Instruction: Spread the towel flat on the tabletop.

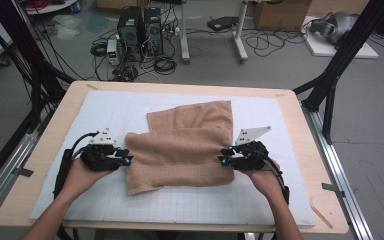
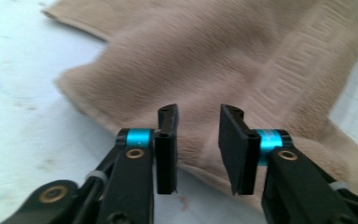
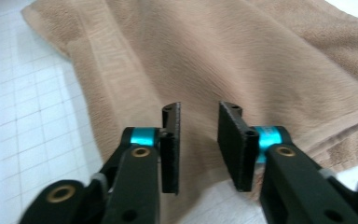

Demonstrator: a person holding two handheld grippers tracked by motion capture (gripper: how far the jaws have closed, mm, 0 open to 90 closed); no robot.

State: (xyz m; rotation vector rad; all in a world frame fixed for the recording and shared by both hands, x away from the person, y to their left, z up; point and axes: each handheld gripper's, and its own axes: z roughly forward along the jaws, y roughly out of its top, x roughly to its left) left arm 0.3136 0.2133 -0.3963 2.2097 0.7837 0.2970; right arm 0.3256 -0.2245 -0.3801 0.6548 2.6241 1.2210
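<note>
A: Why do the left gripper and the right gripper sit at opposite ends of the towel?

B: Each one has its jaws narrowly apart with nothing between them. The person probably just finished a fold there; the towel lies folded in the middle of the white mat.

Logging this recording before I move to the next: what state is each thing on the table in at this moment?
Towel: folded over itself, lying flat on the mat, not gripped.
Left hand-held gripper: jaws open at the towel's left edge, nothing pinched between them.
Right hand-held gripper: jaws open at the towel's right edge, nothing pinched between them.
White gridded mat: flat on the wooden table.
</note>
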